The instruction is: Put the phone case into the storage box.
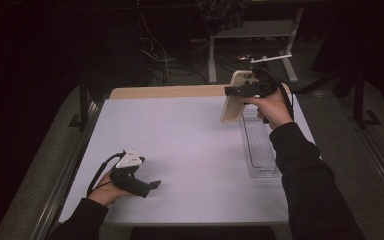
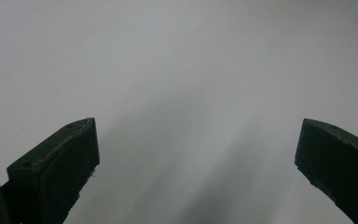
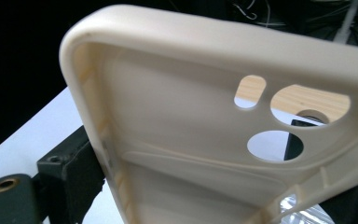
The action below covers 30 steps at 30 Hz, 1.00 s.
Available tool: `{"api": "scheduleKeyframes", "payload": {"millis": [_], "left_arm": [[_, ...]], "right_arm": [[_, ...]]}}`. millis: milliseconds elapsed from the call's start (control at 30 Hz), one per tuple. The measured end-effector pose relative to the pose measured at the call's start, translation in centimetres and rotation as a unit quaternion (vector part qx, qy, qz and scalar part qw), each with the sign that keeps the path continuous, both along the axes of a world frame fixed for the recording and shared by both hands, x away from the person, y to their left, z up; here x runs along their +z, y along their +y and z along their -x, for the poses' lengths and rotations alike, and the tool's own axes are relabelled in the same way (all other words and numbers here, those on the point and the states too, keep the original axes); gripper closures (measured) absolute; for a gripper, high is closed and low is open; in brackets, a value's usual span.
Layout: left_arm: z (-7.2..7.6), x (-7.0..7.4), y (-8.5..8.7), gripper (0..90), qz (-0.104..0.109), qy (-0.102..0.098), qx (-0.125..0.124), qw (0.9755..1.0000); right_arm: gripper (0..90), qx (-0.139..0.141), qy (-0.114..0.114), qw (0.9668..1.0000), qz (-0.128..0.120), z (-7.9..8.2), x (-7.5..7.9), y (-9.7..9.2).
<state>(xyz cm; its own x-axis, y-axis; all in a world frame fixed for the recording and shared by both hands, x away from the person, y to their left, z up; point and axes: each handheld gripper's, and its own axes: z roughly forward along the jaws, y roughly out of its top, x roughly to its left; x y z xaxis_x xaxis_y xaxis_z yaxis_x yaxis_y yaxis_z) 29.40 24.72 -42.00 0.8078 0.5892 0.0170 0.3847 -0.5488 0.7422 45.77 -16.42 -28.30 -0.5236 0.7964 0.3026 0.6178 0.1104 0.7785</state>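
- We see a white tabletop [image 1: 190, 150] with a pale wooden strip along its far edge.
- We note a long clear plastic tray [image 1: 260, 145] lying on the right side of the tabletop, running from far to near.
- We find a beige phone case [image 1: 234, 100] held upright above the far end of the tray, lifted off the tabletop. In the right gripper view the phone case [image 3: 191, 140] shows its hollow inner side: soft matte material, rounded corners, a raised lip around the edge, and three camera cut-outs, one pill-shaped, one large and irregular, one round.
- We see the right tool [image 1: 247, 90] closed across the case, one black jaw against each long edge.
- We see the left tool [image 1: 147, 186] low at the near left of the tabletop, its jaws spread wide with nothing between them; in the left gripper view the left tool [image 2: 196, 154] faces bare white surface.
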Motion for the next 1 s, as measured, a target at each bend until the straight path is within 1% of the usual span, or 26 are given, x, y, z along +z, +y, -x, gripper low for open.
{"api": "scheduleKeyframes", "payload": {"millis": [67,133,167,200,400,467,533,567,600,633,667,700,767,833,867,933,1000], "left_arm": [[0.0,-0.1,0.0,0.0,0.004,0.001,0.003,1.0000],[0.1,0.0,0.0,0.0,0.005,0.001,0.004,1.0000],[0.1,0.0,0.1,0.0,0.003,0.000,0.003,1.0000],[0.1,-0.1,0.1,0.0,0.006,0.000,0.005,1.0000],[0.0,0.1,0.1,0.0,0.000,-0.001,0.005,1.0000],[0.0,0.0,0.1,0.0,0.001,0.004,0.010,0.9999],[0.0,0.0,0.2,0.0,-0.003,0.002,0.008,1.0000],[0.0,0.0,0.2,0.0,-0.002,0.002,0.009,1.0000],[0.0,0.0,0.2,0.0,-0.001,0.003,0.011,0.9999],[0.0,0.0,0.2,0.0,0.001,0.001,0.011,0.9999],[0.0,0.0,0.2,0.0,0.001,0.001,0.011,0.9999],[0.1,0.0,0.1,0.0,0.007,0.003,0.014,0.9999],[0.0,-0.1,0.1,0.0,0.008,0.004,0.013,0.9999],[0.1,-0.1,0.0,0.0,0.012,0.005,0.014,0.9998],[0.0,0.0,0.1,0.0,0.004,0.003,0.010,0.9999],[0.0,0.0,0.1,0.0,0.007,-0.001,0.010,0.9999],[0.0,0.0,0.0,0.0,0.009,0.003,0.011,0.9999]], "right_arm": [[7.5,-0.009,-0.001,0.9999,0.006,-0.2,0.0,-0.4],[7.5,-0.015,0.002,0.9999,0.007,-0.5,0.0,-0.8],[7.5,-0.020,0.002,0.9998,0.009,-0.6,0.0,-1.0],[7.5,-0.027,0.001,0.9996,0.013,-0.7,0.1,-1.3],[7.6,-0.051,0.006,0.9980,0.037,-1.3,0.1,-2.2],[7.6,-0.058,0.006,0.9974,0.043,-1.5,-0.1,-2.4],[7.6,-0.069,0.001,0.9963,0.052,-1.7,-0.2,-2.8],[7.6,-0.074,0.006,0.9959,0.052,-1.8,-0.2,-2.9],[7.6,-0.076,0.003,0.9956,0.055,-1.9,-0.4,-3.0],[7.7,-0.081,0.008,0.9950,0.057,-2.0,-0.4,-3.0],[7.6,-0.084,0.005,0.9945,0.063,-2.2,-0.6,-3.1],[7.7,-0.088,0.007,0.9939,0.066,-2.3,-0.7,-3.2],[7.7,-0.096,0.004,0.9927,0.073,-2.5,-0.9,-3.3],[7.7,-0.104,0.008,0.9913,0.080,-2.8,-1.2,-3.4],[7.7,-0.107,0.011,0.9905,0.085,-2.9,-1.3,-3.4],[7.7,-0.115,0.014,0.9891,0.091,-3.1,-1.6,-3.5],[7.7,-0.123,0.017,0.9877,0.096,-3.4,-1.9,-3.6]]}}
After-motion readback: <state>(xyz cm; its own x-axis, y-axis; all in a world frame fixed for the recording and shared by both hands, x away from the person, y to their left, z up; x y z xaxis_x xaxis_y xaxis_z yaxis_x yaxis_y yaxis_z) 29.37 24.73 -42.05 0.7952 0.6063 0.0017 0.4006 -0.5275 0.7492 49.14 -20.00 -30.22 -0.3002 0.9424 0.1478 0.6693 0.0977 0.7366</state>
